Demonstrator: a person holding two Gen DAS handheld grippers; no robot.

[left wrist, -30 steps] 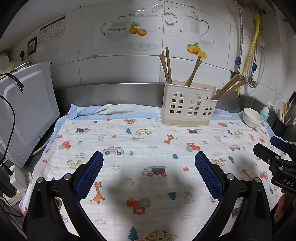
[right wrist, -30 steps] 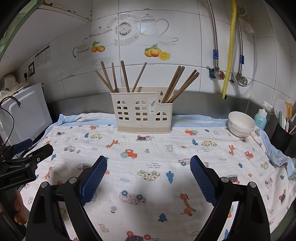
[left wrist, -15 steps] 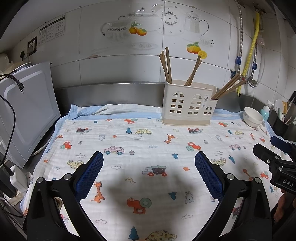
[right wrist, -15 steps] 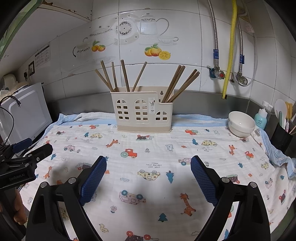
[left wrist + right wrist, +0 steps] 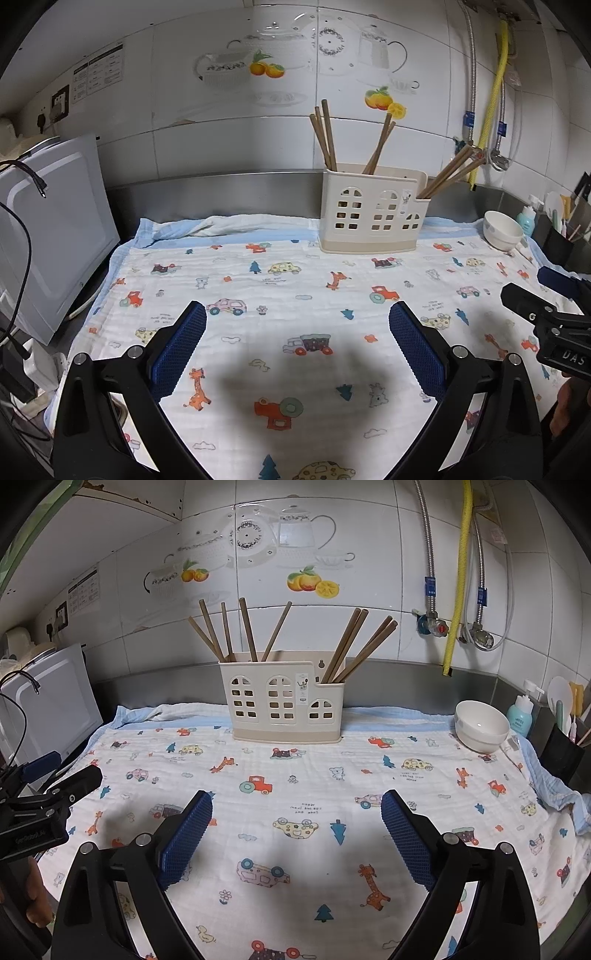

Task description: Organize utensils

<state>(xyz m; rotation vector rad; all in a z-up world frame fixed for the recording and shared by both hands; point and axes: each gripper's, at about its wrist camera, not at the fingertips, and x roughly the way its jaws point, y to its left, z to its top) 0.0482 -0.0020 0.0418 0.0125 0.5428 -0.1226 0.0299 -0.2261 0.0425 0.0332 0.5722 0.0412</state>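
Cream plastic utensil holder [image 5: 280, 701], boxy, pierced with window-shaped cutouts, stands at the back of the worktop on a crinkled cartoon-print cloth [image 5: 295, 775]. Wooden chopsticks [image 5: 243, 631] stand in it, long axes near upright: left compartment's fan out, right group [image 5: 364, 646] leans right. Left gripper [image 5: 297, 339] and right gripper [image 5: 296, 827]: jaws spread wide, empty, above the cloth. Glossy white bowl [image 5: 480, 725] sits right.

Black angular arms are seen on the left gripper [image 5: 297, 332], tipped with blue cross-hatched pads [image 5: 177, 350] and fixed by silver screws. The same build is shown on the right gripper [image 5: 297, 830], with white lettering on its black body. Bare skin is glimpsed behind.
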